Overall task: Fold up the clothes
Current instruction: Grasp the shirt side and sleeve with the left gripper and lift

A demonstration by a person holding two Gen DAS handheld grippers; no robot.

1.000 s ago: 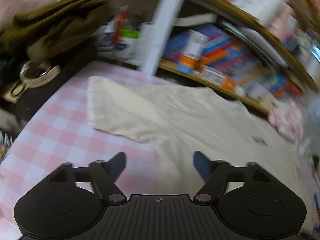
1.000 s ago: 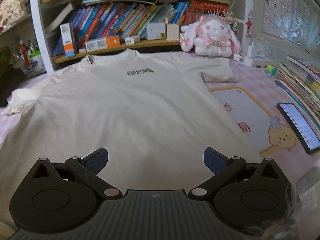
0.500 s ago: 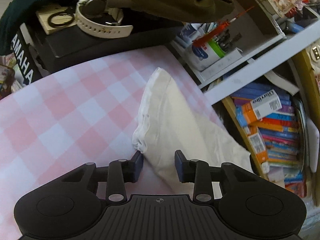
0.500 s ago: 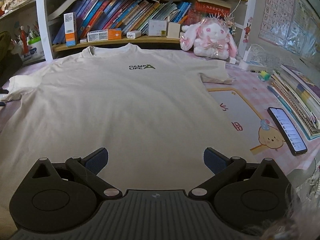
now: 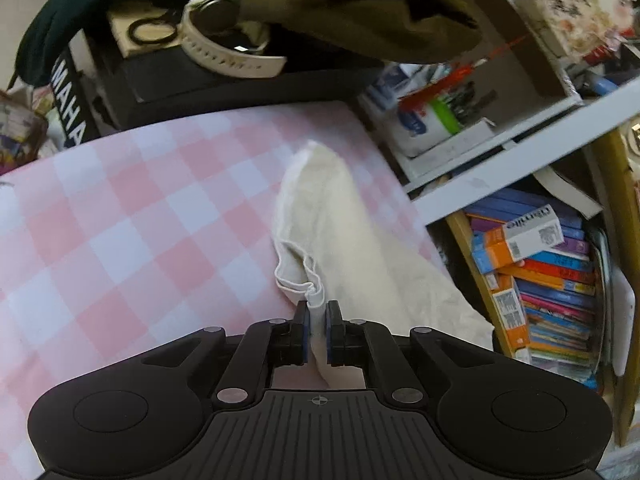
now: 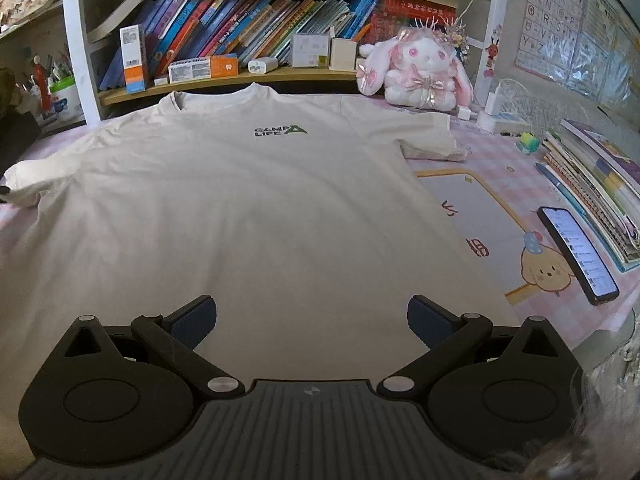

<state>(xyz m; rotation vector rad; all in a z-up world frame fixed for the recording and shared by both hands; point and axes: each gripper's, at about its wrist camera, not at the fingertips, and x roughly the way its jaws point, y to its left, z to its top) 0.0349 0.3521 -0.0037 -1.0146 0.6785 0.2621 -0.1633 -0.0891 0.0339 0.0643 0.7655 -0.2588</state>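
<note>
A cream T-shirt (image 6: 248, 208) with a small dark chest logo lies flat, face up, on a pink checked table cover (image 5: 120, 232), collar toward the bookshelf. In the left wrist view its left sleeve (image 5: 332, 232) runs away from me. My left gripper (image 5: 317, 314) is shut on the sleeve's hem, which bunches between the blue pads. My right gripper (image 6: 312, 314) is open and empty, low over the shirt's lower middle. The sleeve's end also shows at the left edge of the right wrist view (image 6: 24, 180).
A bookshelf (image 6: 248, 56) runs along the far edge. A pink plush rabbit (image 6: 420, 68) sits beside the right sleeve. A phone (image 6: 576, 252) and stacked books (image 6: 596, 184) lie at right. A black case (image 5: 192, 80) with a watch and dark clothes stands beyond the left sleeve.
My left gripper swung to the sleeve's end and closed on its hem; the hem is now bunched between the pads. My right gripper stayed open over the shirt.
</note>
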